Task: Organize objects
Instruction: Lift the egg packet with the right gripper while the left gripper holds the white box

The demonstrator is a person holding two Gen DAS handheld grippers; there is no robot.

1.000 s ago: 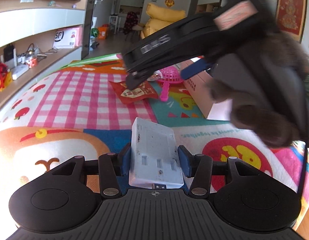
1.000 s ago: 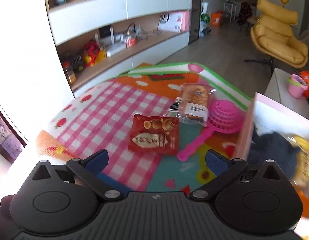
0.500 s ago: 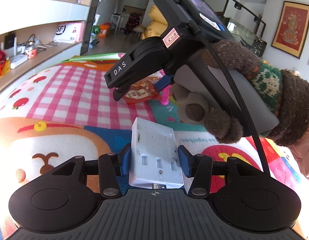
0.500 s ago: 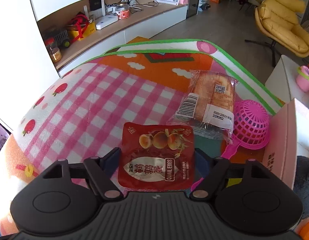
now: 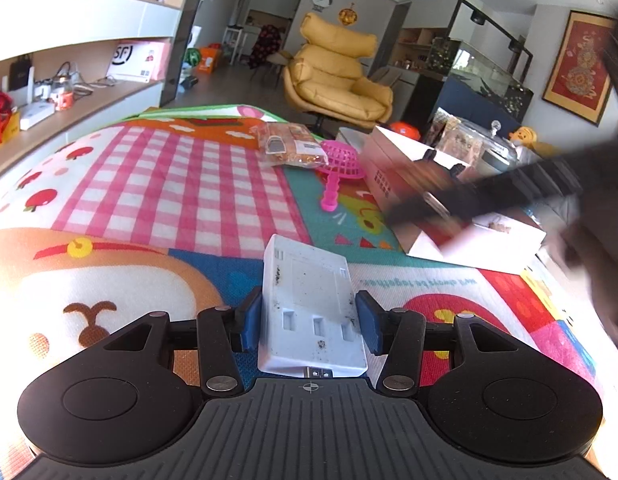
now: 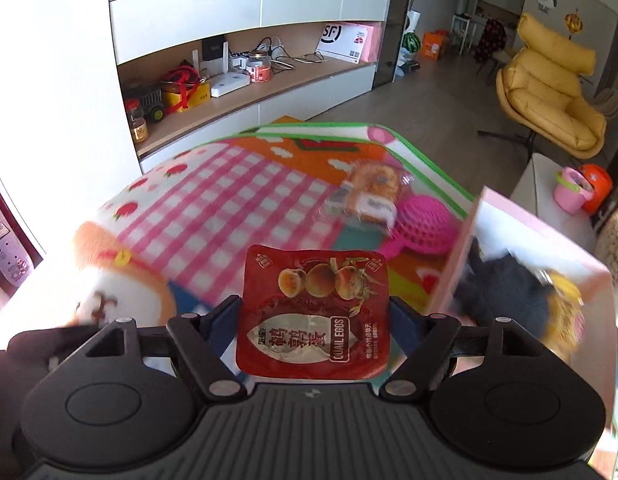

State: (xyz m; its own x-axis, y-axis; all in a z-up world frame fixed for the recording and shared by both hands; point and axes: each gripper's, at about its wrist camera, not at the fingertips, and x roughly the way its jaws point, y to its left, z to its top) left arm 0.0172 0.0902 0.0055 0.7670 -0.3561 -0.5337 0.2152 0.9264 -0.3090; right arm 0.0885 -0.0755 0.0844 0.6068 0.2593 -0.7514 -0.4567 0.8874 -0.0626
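My left gripper (image 5: 309,316) is shut on a white plastic adapter box (image 5: 311,304), held just above the colourful play mat (image 5: 169,184). My right gripper (image 6: 313,320) is shut on a red quail-egg packet (image 6: 315,312), lifted off the mat (image 6: 229,200). In the left wrist view the right gripper is a dark blur (image 5: 489,196) over the pink-sided open box (image 5: 393,176). That box (image 6: 465,264) stands to the right in the right wrist view, with a dark plush toy (image 6: 505,288) inside.
A wrapped bread pack (image 5: 289,144) and a pink toy strainer (image 5: 341,160) lie on the mat's far side; both also show in the right wrist view, bread (image 6: 373,192) and strainer (image 6: 425,224). Wall shelves (image 6: 245,80) stand left, a yellow armchair (image 5: 337,76) behind.
My right gripper came down over the red packet, shut on it, and lifted it toward the box on the right. My left gripper has held the white box still.
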